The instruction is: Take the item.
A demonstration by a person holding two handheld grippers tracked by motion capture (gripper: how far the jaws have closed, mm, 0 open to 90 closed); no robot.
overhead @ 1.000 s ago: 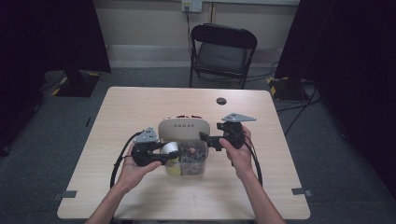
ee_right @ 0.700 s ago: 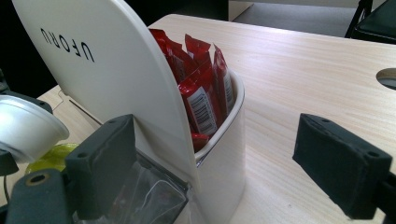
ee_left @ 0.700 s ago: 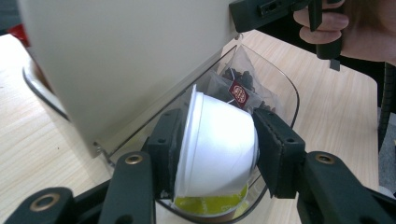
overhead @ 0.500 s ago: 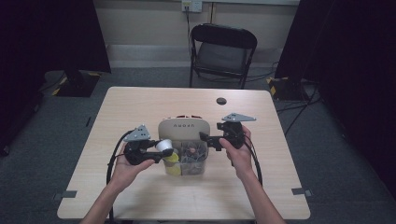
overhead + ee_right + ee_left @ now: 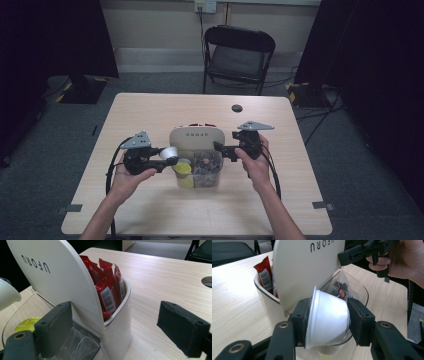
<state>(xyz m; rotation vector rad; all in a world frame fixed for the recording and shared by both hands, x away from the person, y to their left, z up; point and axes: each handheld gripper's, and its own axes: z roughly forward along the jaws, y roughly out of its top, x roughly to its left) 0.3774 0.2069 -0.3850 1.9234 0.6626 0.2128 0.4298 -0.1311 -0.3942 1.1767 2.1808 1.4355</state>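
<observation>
A cream organiser [image 5: 195, 136] marked UFORU stands mid-table, with clear front bins [image 5: 207, 170] of yellow pods [image 5: 181, 167] and dark packets. Just left of it, my left gripper [image 5: 170, 156] is shut on a small white cup [image 5: 169, 152], held on its side. In the left gripper view the white cup [image 5: 328, 320] sits squeezed between both pads in front of the organiser's cream panel [image 5: 307, 267]. My right gripper [image 5: 218, 149] stands open at the organiser's right side. In the right gripper view its pads [image 5: 53, 327] straddle the organiser's back corner, where red packets [image 5: 107, 285] stand upright.
A round black cable hole [image 5: 237, 108] lies in the table behind the organiser. A black folding chair [image 5: 240, 50] stands beyond the far edge. Bare tabletop [image 5: 300, 150] spreads on both sides and in front. Cables trail from both grippers toward the front edge.
My left gripper has drawn the white cup leftward and slightly up, away from the clear bins. The right gripper has stayed where it was.
</observation>
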